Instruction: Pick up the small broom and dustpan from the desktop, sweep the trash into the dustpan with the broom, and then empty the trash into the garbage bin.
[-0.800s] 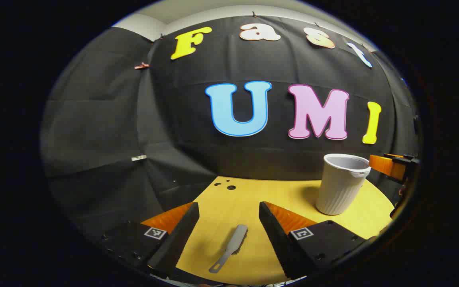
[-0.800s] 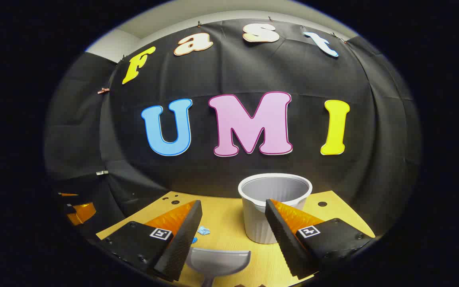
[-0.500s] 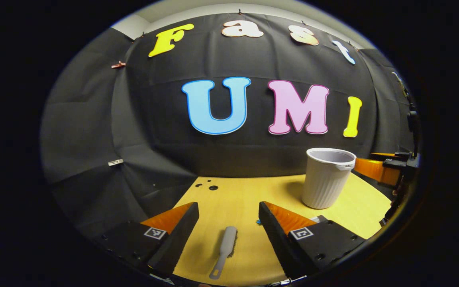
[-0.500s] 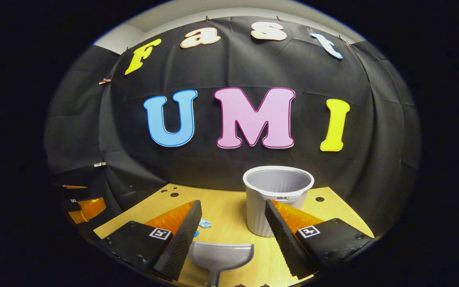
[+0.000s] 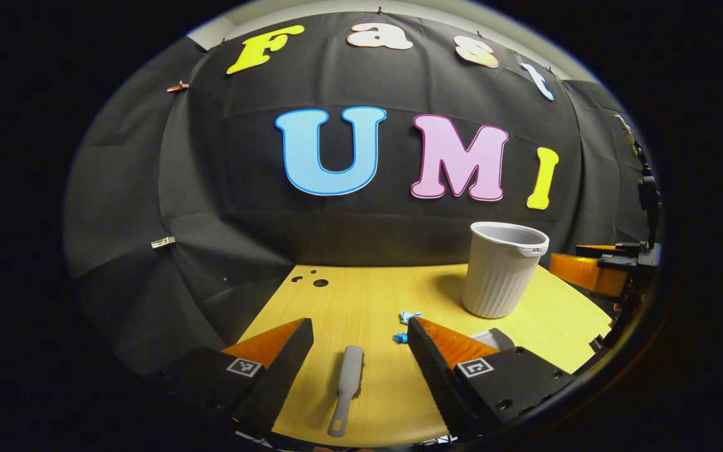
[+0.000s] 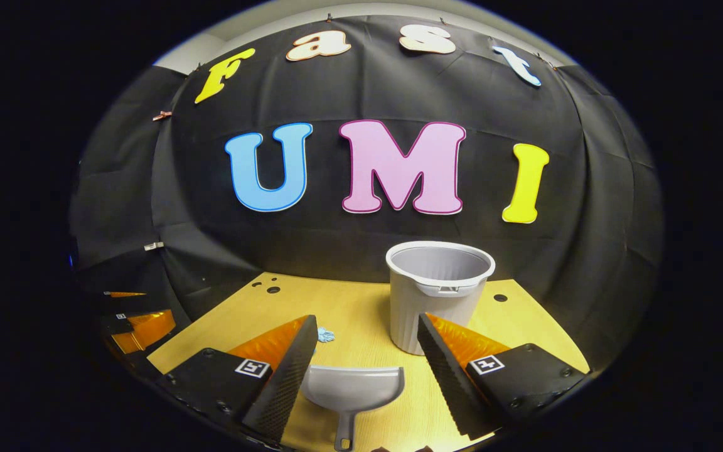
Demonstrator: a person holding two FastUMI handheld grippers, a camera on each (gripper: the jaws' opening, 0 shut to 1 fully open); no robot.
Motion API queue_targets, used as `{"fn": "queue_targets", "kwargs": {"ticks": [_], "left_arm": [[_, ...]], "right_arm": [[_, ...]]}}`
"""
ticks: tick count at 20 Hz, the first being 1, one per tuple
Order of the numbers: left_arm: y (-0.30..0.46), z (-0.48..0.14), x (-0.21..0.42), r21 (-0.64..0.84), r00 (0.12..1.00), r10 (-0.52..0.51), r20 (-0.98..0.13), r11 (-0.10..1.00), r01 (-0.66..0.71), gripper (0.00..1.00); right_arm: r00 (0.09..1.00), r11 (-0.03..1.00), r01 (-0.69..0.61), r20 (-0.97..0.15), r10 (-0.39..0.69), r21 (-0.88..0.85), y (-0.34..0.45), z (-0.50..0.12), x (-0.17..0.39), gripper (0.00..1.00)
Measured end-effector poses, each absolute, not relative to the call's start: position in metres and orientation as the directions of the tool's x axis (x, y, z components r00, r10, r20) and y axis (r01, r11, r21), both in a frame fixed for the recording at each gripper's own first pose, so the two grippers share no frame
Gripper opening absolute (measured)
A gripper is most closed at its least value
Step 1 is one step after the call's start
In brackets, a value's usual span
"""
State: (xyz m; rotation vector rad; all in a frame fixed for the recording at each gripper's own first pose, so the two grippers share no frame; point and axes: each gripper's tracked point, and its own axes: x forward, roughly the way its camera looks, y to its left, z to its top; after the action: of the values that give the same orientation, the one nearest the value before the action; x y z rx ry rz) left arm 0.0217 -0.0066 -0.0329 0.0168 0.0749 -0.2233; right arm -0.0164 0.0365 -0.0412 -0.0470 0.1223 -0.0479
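While your left tongs (image 5: 360,342) hang spread wide above the desk (image 5: 361,295) in the left gripper view, the small broom (image 5: 345,387) lies flat on the wood between their two fingers, touched by neither. Its handle points toward you and its brush end points away. Just ahead of the right-hand finger sit two bits of blue trash (image 5: 407,319), one close behind the other. Farther back on the right stands the garbage bin (image 5: 503,269), upright and ribbed, its mouth open. Beyond the bin, at the desk's right edge, you can see your other tongs (image 5: 594,270); from here you cannot tell how they stand.

As you look through the right gripper view, your right tongs (image 6: 368,339) are likewise spread apart and pinch nothing. The dustpan (image 6: 354,392) lies on the desk (image 6: 361,307) between the fingers, its scoop facing away and its handle running back toward you. The garbage bin (image 6: 438,292) stands upright just behind the right-hand finger, which covers part of its base. A scrap of blue trash (image 6: 325,336) peeks out beside the tip of the left-hand finger. Far left, off the desk's edge, your left tongs (image 6: 139,323) show partly.
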Motion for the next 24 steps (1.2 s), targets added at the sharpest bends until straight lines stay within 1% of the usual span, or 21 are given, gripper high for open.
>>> {"fn": "queue_targets", "kwargs": {"ticks": [3,7,8,9,10,11,15,18,22,24], "left_arm": [[-0.004,-0.045,0.027,0.007,0.967,-0.223,-0.126,0.974,0.226,0.97],[0.001,-0.078,0.037,0.043,0.946,-0.217,-0.239,0.971,0.234,0.97],[0.001,-0.087,0.040,0.051,0.938,-0.217,-0.269,0.970,0.239,0.97],[0.000,-0.095,0.043,0.050,0.927,-0.230,-0.297,0.965,0.256,0.94],[-0.002,-0.103,0.042,0.056,0.918,-0.236,-0.318,0.962,0.267,0.97],[-0.002,-0.110,0.044,0.062,0.910,-0.237,-0.340,0.960,0.274,0.97],[-0.005,-0.145,0.053,0.039,0.845,-0.239,-0.479,0.955,0.293,0.96],[-0.002,-0.184,0.058,0.033,0.785,-0.232,-0.574,0.952,0.305,0.96],[0.007,-0.221,0.071,-0.009,0.703,-0.230,-0.673,0.953,0.303,0.96],[0.008,-0.232,0.073,-0.002,0.665,-0.222,-0.713,0.949,0.315,0.96]], "right_arm": [[0.989,0.999,0.029,-0.144,-0.034,-0.035,0.045,-0.051,-0.008,0.99],[0.983,1.000,-0.002,-0.184,-0.002,-0.022,0.051,-0.067,-0.002,0.99],[0.980,1.000,-0.005,-0.197,0.003,-0.008,0.052,-0.073,-0.001,0.99],[0.978,1.000,-0.004,-0.209,0.003,-0.001,0.051,-0.078,0.000,0.99],[0.975,1.000,-0.001,-0.220,0.001,0.001,0.048,-0.083,0.000,0.99],[0.974,1.000,0.003,-0.229,-0.002,0.002,0.046,-0.086,0.000,0.99],[0.963,1.000,0.022,-0.267,-0.019,0.008,0.033,-0.107,-0.002,0.99],[0.951,0.999,0.049,-0.305,-0.040,0.019,0.021,-0.124,-0.007,0.99],[0.938,0.996,0.086,-0.338,-0.075,0.018,0.010,-0.138,-0.017,0.99],[0.933,0.995,0.099,-0.349,-0.088,0.014,0.007,-0.145,-0.021,0.99]]}}
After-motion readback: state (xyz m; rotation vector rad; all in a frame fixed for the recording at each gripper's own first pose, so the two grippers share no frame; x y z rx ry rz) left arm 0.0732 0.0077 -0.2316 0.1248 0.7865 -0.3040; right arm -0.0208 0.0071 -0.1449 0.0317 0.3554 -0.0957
